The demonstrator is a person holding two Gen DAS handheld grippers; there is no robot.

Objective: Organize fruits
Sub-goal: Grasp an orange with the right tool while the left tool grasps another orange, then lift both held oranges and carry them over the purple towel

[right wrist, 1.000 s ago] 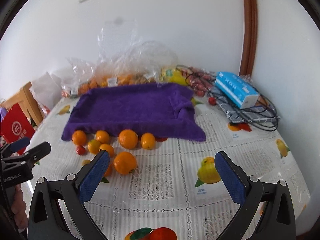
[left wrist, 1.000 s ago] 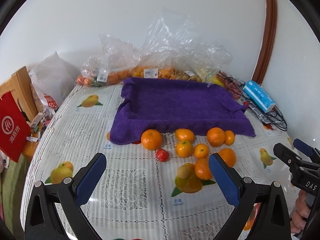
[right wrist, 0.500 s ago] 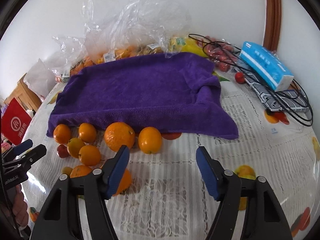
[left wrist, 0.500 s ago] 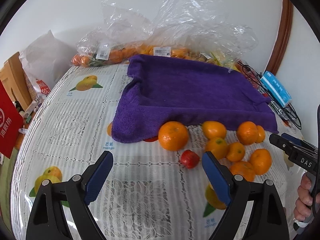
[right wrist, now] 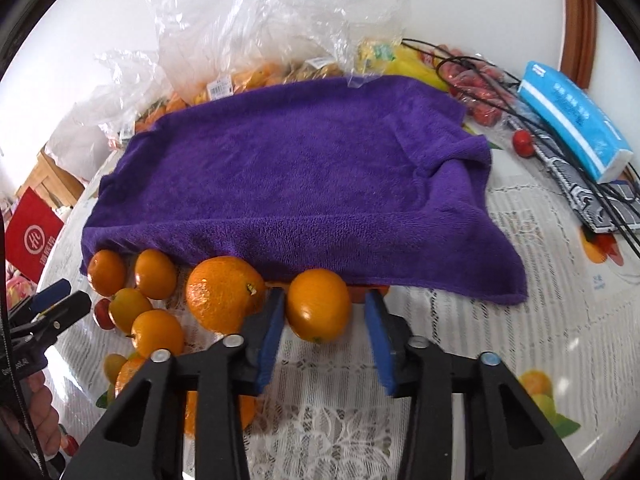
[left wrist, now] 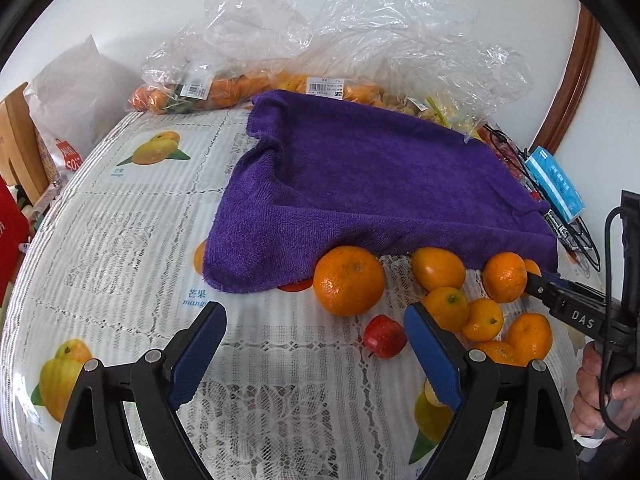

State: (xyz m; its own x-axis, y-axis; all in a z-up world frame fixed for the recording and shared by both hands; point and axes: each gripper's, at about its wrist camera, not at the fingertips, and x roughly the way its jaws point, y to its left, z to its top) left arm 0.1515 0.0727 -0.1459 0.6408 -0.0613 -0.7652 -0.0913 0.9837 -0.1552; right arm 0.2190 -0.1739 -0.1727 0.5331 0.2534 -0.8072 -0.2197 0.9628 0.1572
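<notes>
The table [left wrist: 120, 240], under a lace cloth printed with fruit, carries everything. A purple towel [left wrist: 380, 184] lies draped over a raised form at its centre, probably padding the spot meant to receive the fruit. Clear plastic bags [left wrist: 360, 40] of more fruit are heaped behind it, against the wall.

Your left gripper [left wrist: 314, 312] hovers with its pads wide apart, having just narrowed a little, and nothing lies between them. Your right gripper [right wrist: 324, 298] has just been closing. Its pads stand close on either side of one fruit, with a sliver of gap showing at the right-hand pad, so judge it not yet clamped.

The loose oranges line the towel's near hem. The large orange [left wrist: 348, 286] sits ahead of the left gripper, between its pad lines. The smooth orange [right wrist: 318, 306] sits between the right gripper's pad tips and is the likely pick. The small red fruit [left wrist: 384, 336] lies just beside the left gripper's right-hand pad.
</notes>
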